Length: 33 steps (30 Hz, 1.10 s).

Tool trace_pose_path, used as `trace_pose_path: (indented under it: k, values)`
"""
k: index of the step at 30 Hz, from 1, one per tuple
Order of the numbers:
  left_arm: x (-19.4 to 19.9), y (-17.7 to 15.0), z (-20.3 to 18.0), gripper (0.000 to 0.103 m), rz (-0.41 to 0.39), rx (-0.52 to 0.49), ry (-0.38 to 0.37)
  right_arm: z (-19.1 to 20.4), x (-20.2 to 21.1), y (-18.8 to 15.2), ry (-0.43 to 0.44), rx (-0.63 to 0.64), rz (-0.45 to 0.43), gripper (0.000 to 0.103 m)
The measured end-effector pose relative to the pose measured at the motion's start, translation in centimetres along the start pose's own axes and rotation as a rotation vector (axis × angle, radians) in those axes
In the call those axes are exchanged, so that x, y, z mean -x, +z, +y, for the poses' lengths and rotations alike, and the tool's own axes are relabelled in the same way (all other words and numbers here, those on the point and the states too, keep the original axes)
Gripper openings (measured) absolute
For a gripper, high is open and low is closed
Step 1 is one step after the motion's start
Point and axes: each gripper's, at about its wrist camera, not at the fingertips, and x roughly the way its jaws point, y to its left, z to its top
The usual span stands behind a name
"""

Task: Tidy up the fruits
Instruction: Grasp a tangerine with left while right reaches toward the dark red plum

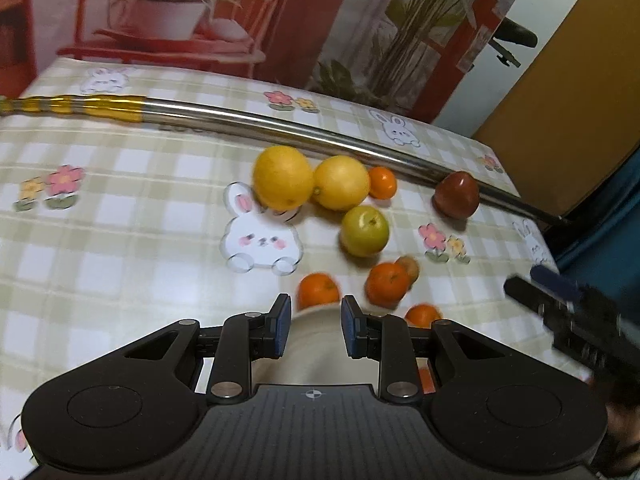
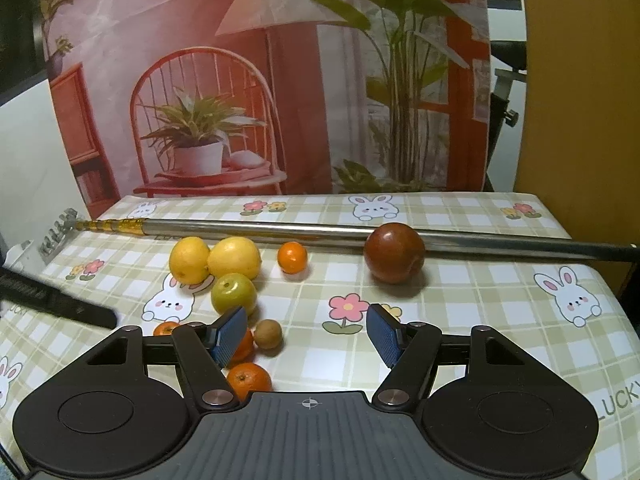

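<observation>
Fruit lies loose on the checked rabbit tablecloth (image 2: 460, 300): two yellow citrus (image 2: 189, 260) (image 2: 234, 258), a green fruit (image 2: 233, 293), a dark red fruit (image 2: 394, 253), a small brown fruit (image 2: 268, 334) and several small oranges (image 2: 293, 257) (image 2: 249, 380). My right gripper (image 2: 306, 334) stands open over bare cloth, right of the brown fruit. My left gripper (image 1: 316, 326) hovers near an orange (image 1: 318, 290). A cream rounded object (image 1: 316, 352) fills its finger gap and runs under the fingers. Whether it is gripped is unclear.
A long metal pole (image 2: 280, 232) with a gold section lies across the table behind the fruit, touching the red fruit. A printed backdrop (image 2: 260, 80) stands at the far edge. The table's right edge (image 2: 616, 292) drops off near the red fruit.
</observation>
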Motion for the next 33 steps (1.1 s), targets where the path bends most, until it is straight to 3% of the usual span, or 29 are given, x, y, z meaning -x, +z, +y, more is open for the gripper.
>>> trace_pose_path:
  k: [9,22,26,33]
  values:
    - [-5.8,2.0,-0.4,0.029,0.108,0.042,0.019,-1.4,-0.3,-0.5,-0.016,-0.029,0.012,0.063]
    - [-7.9,2.2,-0.3,0.037,0.158,0.039,0.044,-2.4,-1.0,-1.2,-0.022,-0.061,0.026,0.063]
    - [-7.8,1.9,-0.7,0.034,0.151,0.017,0.035,-2.6,-1.1,-1.3,-0.023,-0.065,0.028,0.063]
    - [-5.7,2.0,-0.2,0.034,0.054,0.041,0.015,-2.9,-1.3,-1.3,-0.035,-0.063,0.024,0.063]
